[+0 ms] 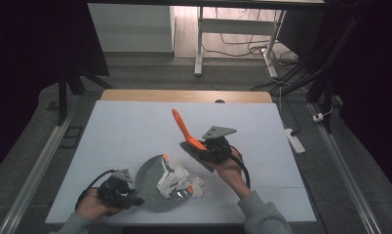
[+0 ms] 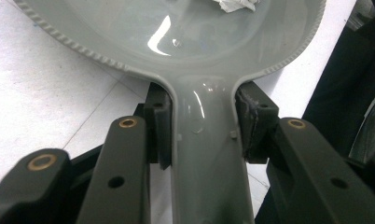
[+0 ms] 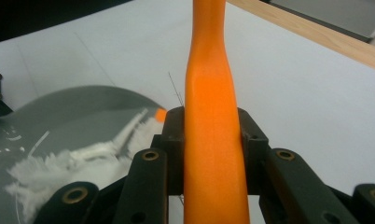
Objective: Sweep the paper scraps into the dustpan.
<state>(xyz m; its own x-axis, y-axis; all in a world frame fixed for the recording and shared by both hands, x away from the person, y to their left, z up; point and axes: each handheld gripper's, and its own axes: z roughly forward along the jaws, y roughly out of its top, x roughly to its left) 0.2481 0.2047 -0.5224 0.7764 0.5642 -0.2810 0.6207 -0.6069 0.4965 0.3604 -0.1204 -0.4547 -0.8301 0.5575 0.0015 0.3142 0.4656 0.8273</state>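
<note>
Grey dustpan [image 1: 157, 187] lies near my edge of the white table [image 1: 135, 126], my left gripper [image 1: 130, 198] clamped on its handle [image 2: 204, 154]. Inside sit white scraps [image 1: 177, 180]. My right gripper [image 1: 204, 146] grips an orange-handled brush [image 1: 184, 127], handle pointing up and away. It hangs just right of the pan and beyond it, so I judge the next sweep runs leftward, toward me.

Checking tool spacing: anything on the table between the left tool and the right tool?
Yes. In the high view, the grey dustpan with white scraps lies between the left tool, which grips its handle, and the right tool, which holds the orange brush handle.
</note>
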